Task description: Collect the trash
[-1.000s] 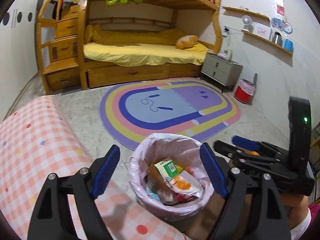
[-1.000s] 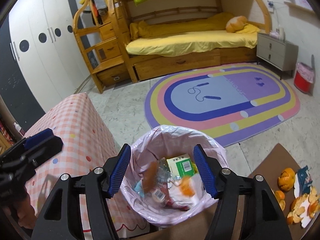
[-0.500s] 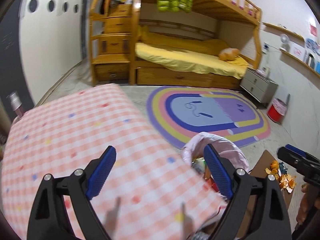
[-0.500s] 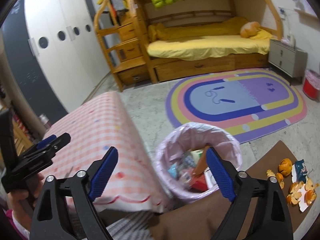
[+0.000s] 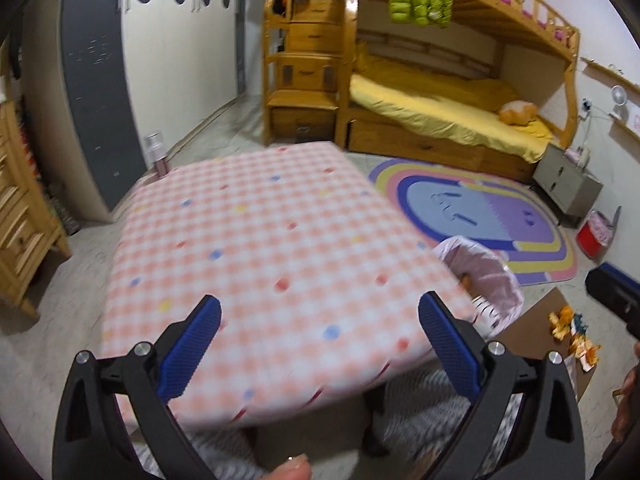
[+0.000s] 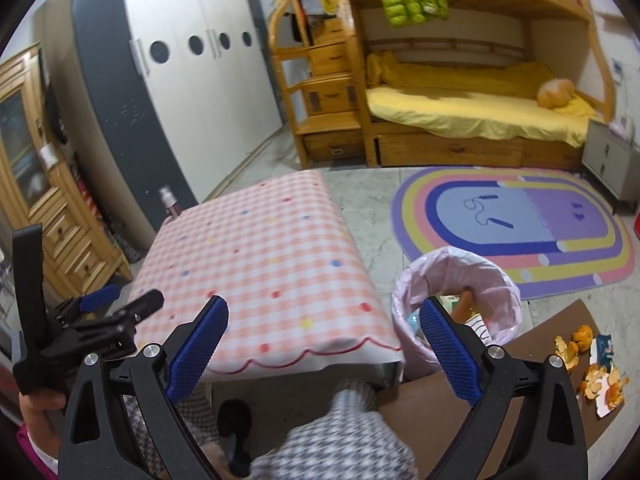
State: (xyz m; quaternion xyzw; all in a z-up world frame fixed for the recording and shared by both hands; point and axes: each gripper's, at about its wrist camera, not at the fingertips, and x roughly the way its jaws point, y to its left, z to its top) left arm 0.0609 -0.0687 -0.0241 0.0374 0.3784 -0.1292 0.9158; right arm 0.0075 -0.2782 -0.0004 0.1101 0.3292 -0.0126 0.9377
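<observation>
2 hand-held grippers [image 5: 319, 332] agape above tablecloth [image 5: 260, 240].

We see a bin lined with a pale pink bag [image 6: 458, 276] standing upright on the floor just beside the checked table's corner, with wrappers and a carton inside. Well to its right, orange peels and a torn wrapper [image 6: 592, 364] lie scattered on a brown surface.

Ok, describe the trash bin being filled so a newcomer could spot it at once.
Find the table with the pink checked cloth; the trash bin stands on the floor by its corner, before the rainbow rug. Its pale pink liner already holds wrappers, unlike the small red bin by the grey nightstand.
</observation>
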